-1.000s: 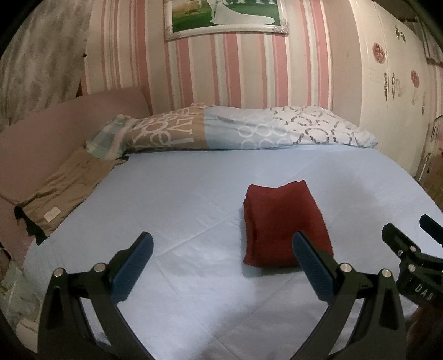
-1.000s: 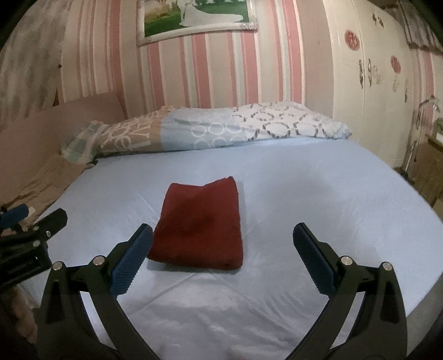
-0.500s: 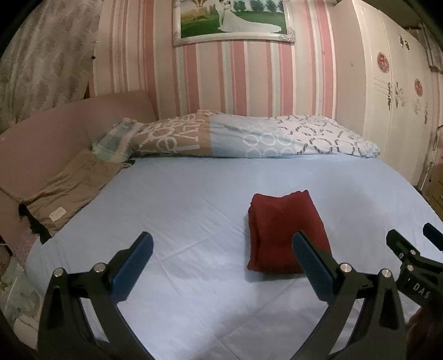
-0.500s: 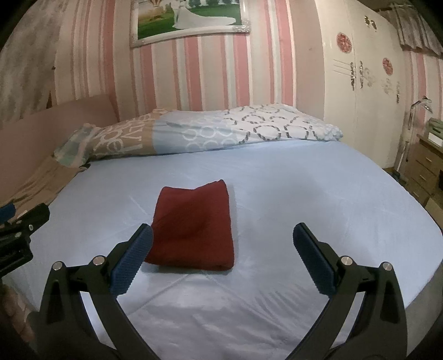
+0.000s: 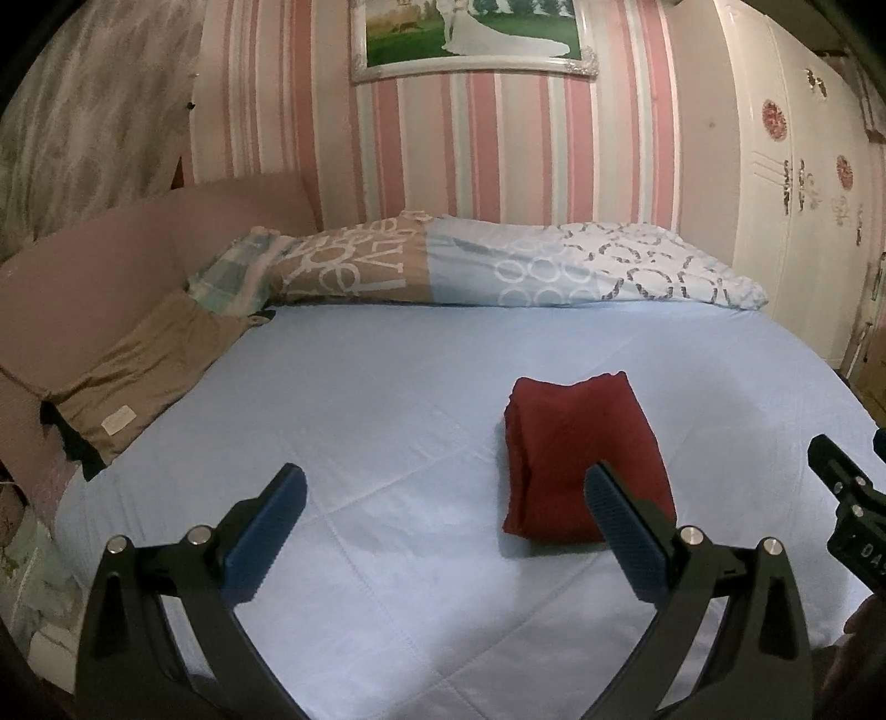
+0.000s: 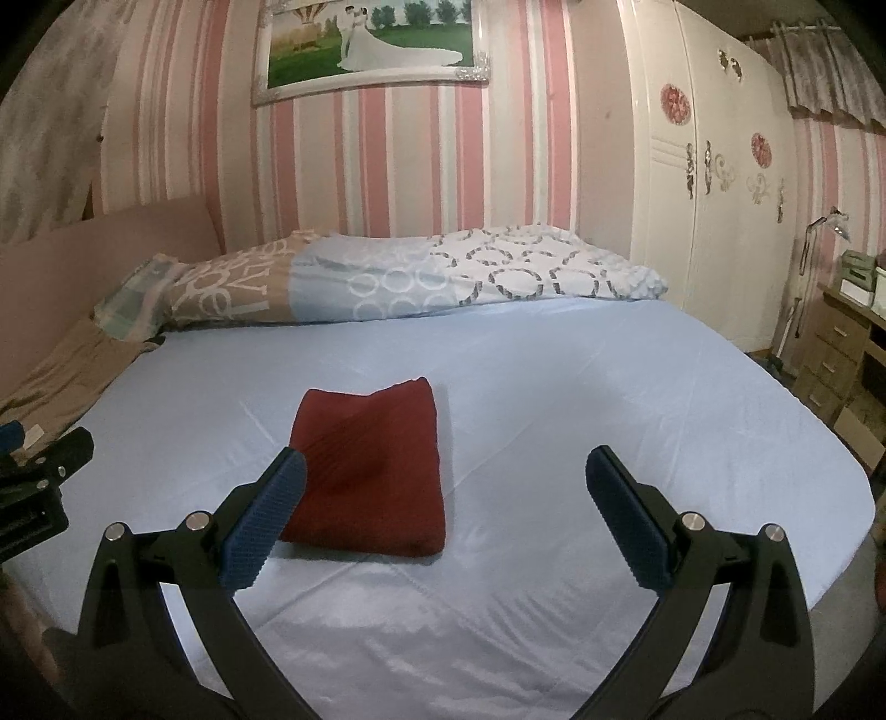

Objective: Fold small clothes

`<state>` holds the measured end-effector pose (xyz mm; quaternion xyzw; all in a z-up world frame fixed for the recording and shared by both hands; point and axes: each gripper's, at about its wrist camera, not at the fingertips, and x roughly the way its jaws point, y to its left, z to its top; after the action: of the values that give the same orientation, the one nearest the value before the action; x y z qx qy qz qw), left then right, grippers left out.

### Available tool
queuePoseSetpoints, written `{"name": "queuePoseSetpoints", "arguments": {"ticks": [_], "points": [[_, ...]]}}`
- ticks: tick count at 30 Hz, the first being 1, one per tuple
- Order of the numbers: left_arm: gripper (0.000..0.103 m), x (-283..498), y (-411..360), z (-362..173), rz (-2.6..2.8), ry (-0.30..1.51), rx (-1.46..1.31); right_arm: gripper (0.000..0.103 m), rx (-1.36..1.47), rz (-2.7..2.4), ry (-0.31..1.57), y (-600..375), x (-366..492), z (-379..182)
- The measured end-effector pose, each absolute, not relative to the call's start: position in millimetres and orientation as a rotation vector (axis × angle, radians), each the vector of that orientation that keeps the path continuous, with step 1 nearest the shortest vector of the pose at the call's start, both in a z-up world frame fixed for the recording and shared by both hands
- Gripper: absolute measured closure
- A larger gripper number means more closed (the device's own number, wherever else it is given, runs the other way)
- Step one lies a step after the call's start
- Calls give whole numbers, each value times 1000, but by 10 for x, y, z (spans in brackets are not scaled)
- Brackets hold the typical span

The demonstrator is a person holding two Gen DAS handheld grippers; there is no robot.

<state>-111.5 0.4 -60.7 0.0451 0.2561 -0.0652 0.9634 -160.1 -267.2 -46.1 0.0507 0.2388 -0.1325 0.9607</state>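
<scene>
One red cloth lies on the blue sheet of the bed, a little toward the near edge and well apart from the pillows, and it is already a compact rectangle with several layers showing at its left side in the left view. I judge it is put there, in the open middle, because the flat sheet gives room to fold and to press, and nothing else can catch in it. The left gripper has its jaws wide apart and holds nothing; it hovers above the sheet, with the cloth partly behind its right finger. The right gripper is also spread wide and empty, and the cloth sits behind its left finger. Both seem to stand off from the cloth, which fits a fold that looks finished, though I cannot see if the underside is neat. Counting: one red cloth, two grippers, one long patterned pillow with a smaller checked one at its left end, one brown garment lying at the left edge against the headboard, one framed picture on the striped wall, and one white wardrobe at the right.
</scene>
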Motion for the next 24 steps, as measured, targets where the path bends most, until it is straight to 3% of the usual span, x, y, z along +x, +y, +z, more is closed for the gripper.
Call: {"name": "queuePoseSetpoints", "arguments": {"ticks": [24], "points": [[2, -1129, 22, -644, -126, 523, 82, 3, 108, -264, 489, -2678, -1599, -457]]}}
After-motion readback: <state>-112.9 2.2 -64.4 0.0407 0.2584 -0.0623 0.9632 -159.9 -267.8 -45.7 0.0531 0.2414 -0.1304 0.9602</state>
